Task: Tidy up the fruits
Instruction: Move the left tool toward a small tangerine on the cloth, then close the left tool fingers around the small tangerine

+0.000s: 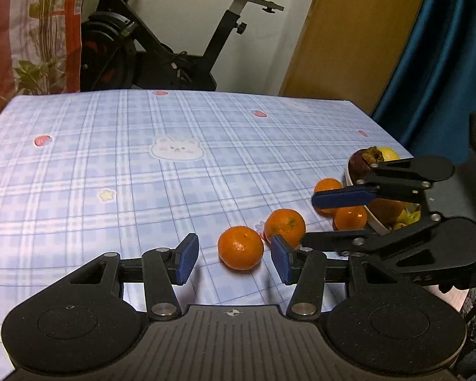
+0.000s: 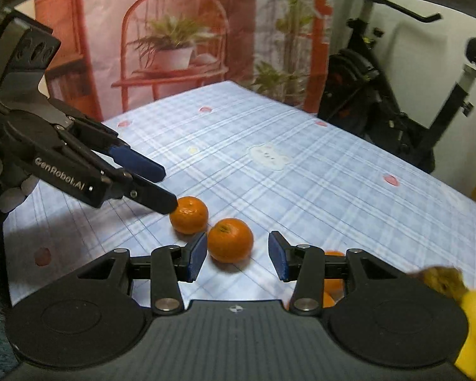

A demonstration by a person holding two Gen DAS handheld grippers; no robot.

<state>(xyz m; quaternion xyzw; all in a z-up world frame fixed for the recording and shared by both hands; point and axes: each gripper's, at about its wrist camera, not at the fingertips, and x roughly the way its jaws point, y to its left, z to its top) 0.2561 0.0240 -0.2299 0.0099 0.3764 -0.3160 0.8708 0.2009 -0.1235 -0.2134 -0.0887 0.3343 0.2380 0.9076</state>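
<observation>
While both tongs gape empty, only the left view shows the bowl [image 1: 376,219]

Left gripper [image 1: 234,258]: matt black plastic body, ribbed centre panel, small shiny metal rivets, blue pads w/ fine rough texture. Right gripper [image 2: 236,255]: same build. Tangerines [image 1: 241,247]: orange peel, dimpled, slight sheen. Tablecloth [image 1: 111,165]: smooth blue check, looks like printed sheet or cloth, low gloss. Bowl [image 1: 376,219]: white, glossy. Curtain [image 1: 434,47]: teal, satiny fabric. Board [image 1: 342,31]: wood-look, matt.
</observation>
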